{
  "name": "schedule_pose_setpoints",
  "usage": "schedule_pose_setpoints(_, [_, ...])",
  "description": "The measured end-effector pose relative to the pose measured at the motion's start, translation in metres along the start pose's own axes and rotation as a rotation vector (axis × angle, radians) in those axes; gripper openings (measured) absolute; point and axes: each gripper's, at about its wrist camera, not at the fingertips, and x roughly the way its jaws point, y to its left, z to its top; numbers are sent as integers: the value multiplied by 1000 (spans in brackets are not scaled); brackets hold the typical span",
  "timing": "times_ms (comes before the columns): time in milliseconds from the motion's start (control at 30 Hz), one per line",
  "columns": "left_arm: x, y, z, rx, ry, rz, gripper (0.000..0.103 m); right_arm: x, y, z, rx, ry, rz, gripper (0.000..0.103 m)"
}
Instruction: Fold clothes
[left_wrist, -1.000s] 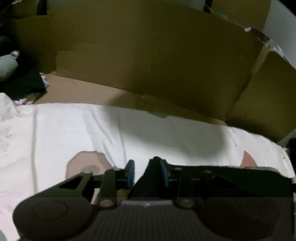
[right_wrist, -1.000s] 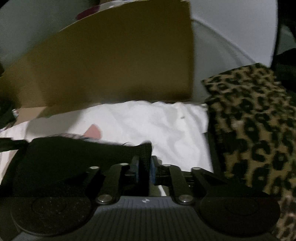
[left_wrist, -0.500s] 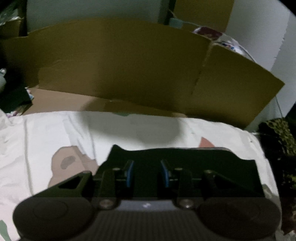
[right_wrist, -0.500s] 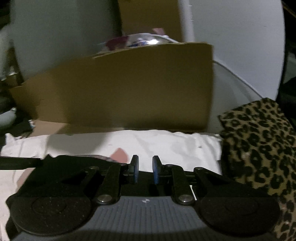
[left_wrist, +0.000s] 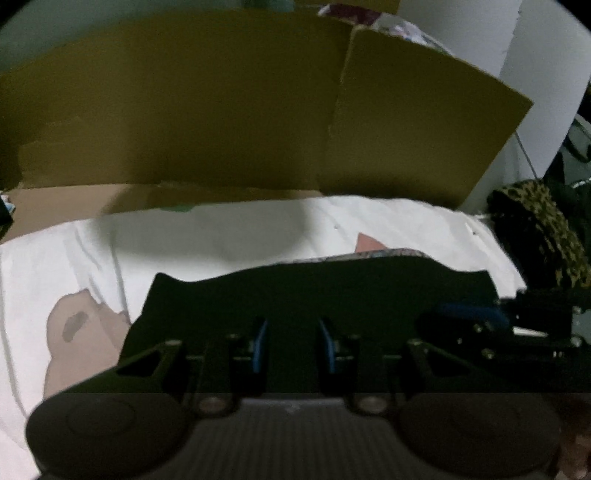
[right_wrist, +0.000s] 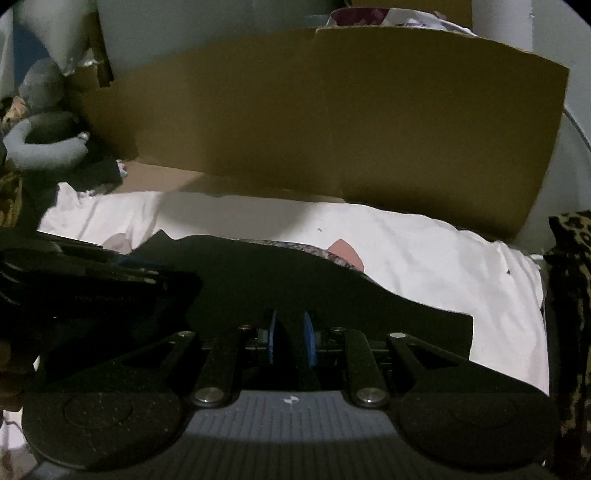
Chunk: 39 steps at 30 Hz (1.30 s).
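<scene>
A black garment (left_wrist: 317, 295) lies flat on a white sheet (left_wrist: 229, 236), in front of an upright cardboard wall (left_wrist: 221, 110). Both grippers sit low and level at the garment's near edge, pointing toward the cardboard. The left gripper (left_wrist: 294, 345) has its blue pads spread apart, gripping nothing. The right gripper (right_wrist: 290, 338), just beside it, also stands parted with a narrower gap. A leopard-print cloth (right_wrist: 570, 295) lies at the sheet's right.

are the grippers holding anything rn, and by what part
Nothing, it seems: the left gripper and right gripper both stand open over the folded black garment, a visible gap between the pads.
</scene>
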Motion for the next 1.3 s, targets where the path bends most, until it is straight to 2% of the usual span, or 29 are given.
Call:
schedule_pose_setpoints(333, [8,1,14,2,-37,0,32,19,-8,10,-20,6,11,23])
schedule_pose_setpoints(433, [15,2,16,5,-21,-9,32,25,-10,11,-20,10,12,23])
schedule_pose_setpoints(667, [29,-8,10,121,0,27,35,34,-15,4,-53,32,25,23])
schedule_pose_setpoints(800, [31,-6,9,122,0,25,35,35,-8,-5,-115,-2,0,23])
schedule_pose_setpoints(967, [29,-5,17,88,13,19,33,37,-18,-2,-51,10,30,23])
schedule_pose_setpoints(1067, [17,-3,19,44,-7,-9,24,37,-19,0,-49,20,38,23])
schedule_pose_setpoints(1167, [3,-4,19,33,-35,-64,24,37,-20,0,-31,23,37,23])
schedule_pose_setpoints(1300, [-2,-19,17,75,-43,-124,24,35,-18,3,-27,32,32,23])
